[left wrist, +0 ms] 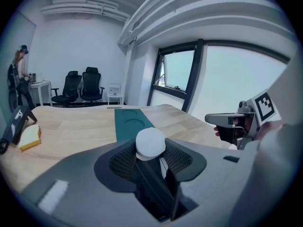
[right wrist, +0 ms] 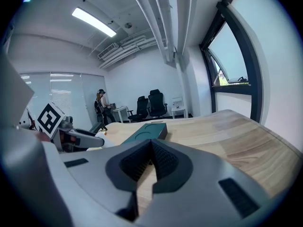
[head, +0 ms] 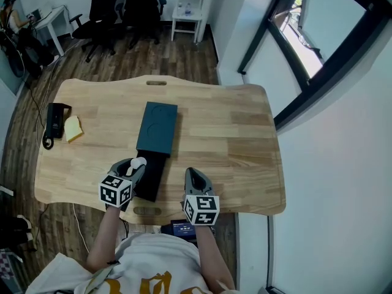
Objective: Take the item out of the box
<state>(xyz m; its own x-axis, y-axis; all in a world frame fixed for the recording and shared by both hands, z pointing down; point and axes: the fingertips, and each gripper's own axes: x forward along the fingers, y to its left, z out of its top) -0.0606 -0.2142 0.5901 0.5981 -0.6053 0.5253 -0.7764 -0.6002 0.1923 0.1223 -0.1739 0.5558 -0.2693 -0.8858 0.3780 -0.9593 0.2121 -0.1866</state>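
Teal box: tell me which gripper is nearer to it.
Left. The left gripper, holding a white item, is at the slid-out black tray of the teal box; the right gripper sits apart, to the tray's right.

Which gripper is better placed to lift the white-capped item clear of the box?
Left. The left gripper grips the white round-capped item at the pulled-out black tray of the dark teal box; the right gripper is shut, empty, beside it.
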